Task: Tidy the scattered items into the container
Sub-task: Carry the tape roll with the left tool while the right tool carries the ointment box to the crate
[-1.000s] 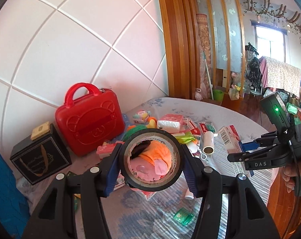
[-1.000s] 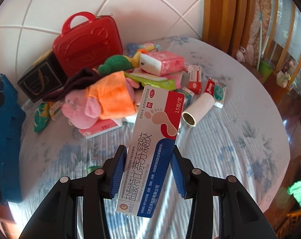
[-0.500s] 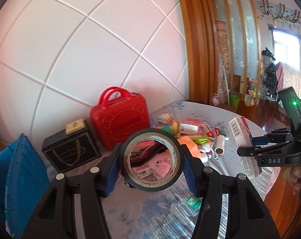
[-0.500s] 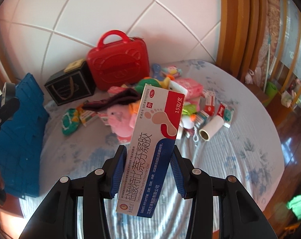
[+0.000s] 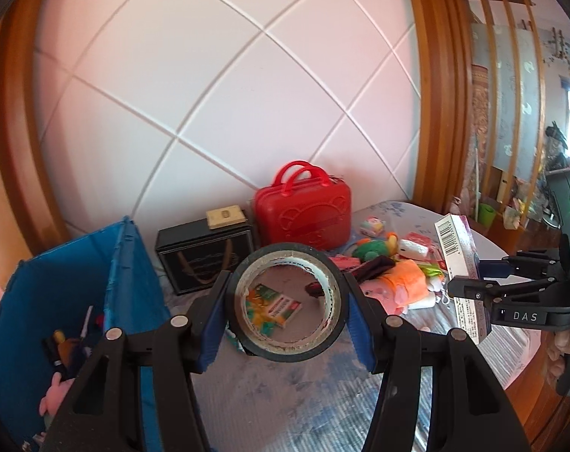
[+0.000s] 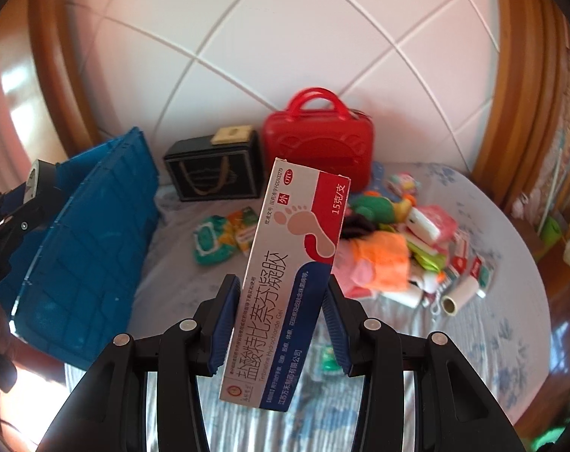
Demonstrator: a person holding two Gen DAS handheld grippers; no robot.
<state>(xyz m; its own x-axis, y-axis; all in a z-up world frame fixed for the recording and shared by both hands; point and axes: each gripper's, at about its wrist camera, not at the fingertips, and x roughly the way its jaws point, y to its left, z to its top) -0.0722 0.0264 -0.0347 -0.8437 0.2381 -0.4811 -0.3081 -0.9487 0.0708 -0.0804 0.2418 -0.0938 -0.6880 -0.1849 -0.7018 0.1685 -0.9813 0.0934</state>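
I see a few things already lying in the blue crate [image 5: 126, 275]. Right of it, my left gripper [image 5: 288, 303] has its jaws clamped on the tape roll [image 5: 264, 350], my right gripper [image 6: 281, 320] on the ointment box [image 6: 285, 275]; beyond, most clutter [image 5: 394, 263] remains on the bench [image 5: 322, 403].

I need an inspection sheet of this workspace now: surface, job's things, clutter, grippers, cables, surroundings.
Surface: round table under a blue-flowered cloth.
Job's things: blue crate at the table's left, some items already inside; roll of tape; medicine box.
Clutter: pile with pink plush toy, green plush toy, lint roller, wipes pack; red case and black box at the wall.
Grippers: left gripper shut on the roll of tape; right gripper shut on the medicine box.
Cables: nothing seen.
Surroundings: white tiled wall, wooden frame.
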